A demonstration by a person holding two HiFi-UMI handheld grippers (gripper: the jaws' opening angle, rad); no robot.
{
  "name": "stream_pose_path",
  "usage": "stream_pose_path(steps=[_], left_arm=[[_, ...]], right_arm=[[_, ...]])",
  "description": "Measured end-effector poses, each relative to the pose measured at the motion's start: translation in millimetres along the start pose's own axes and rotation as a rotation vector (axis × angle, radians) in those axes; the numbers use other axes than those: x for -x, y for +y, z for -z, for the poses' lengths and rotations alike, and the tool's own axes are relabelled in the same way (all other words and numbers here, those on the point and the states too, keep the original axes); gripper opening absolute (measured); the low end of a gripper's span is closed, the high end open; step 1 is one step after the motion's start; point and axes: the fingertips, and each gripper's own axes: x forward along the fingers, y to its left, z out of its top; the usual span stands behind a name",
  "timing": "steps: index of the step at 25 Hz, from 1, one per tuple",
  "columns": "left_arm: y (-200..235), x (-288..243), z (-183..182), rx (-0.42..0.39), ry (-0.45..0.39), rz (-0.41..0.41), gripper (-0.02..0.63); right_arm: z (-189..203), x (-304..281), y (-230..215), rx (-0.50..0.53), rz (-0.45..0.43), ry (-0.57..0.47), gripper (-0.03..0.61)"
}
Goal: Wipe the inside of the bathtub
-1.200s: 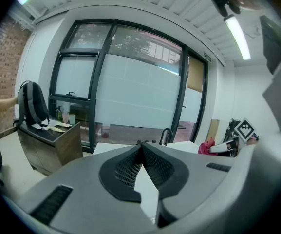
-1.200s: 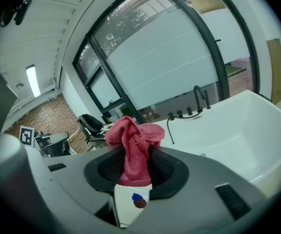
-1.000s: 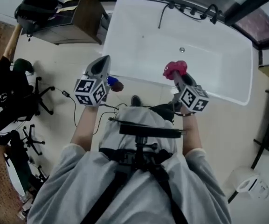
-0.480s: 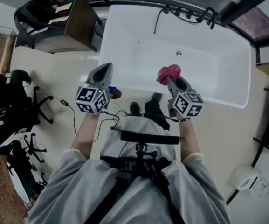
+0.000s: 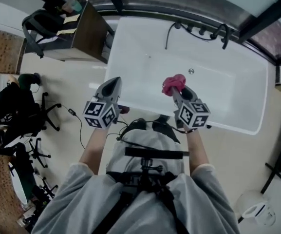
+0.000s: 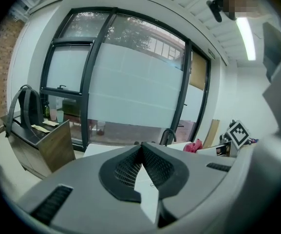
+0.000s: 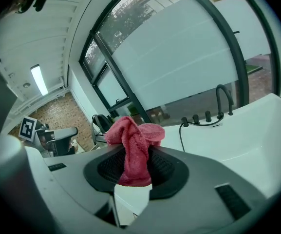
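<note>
Two tools: your right gripper (image 5: 176,92) pinches a crumpled pink terry cloth (image 5: 173,83); your left gripper (image 5: 114,82) is pressed together, empty. You now stand closer to the smooth white bathtub (image 5: 228,87).

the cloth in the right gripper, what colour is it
Pinkish red. The cloth shows best in the right gripper view, pinched between the jaws.

The lower end of the red cloth (image 7: 130,140) is hidden between the jaws of the right gripper (image 7: 133,161). In the left gripper view, the left gripper (image 6: 141,147) covers most of the bathtub (image 6: 103,149).
</note>
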Motion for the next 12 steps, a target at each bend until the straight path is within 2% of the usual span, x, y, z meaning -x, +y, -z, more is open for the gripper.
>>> stream_pose_path(steps=[5,12], left_arm=[[1.3,2.7,-0.8,-0.024,0.018,-0.038,-0.003],[15.7,0.0,-15.1,-0.055,-0.010,-0.058,-0.003]], right_arm=[[-1.3,-17.4,-8.8,0.006,-0.027,0.011,0.129],[-10.0,-36.8,-3.7,0.004,-0.053,-0.022,0.130]])
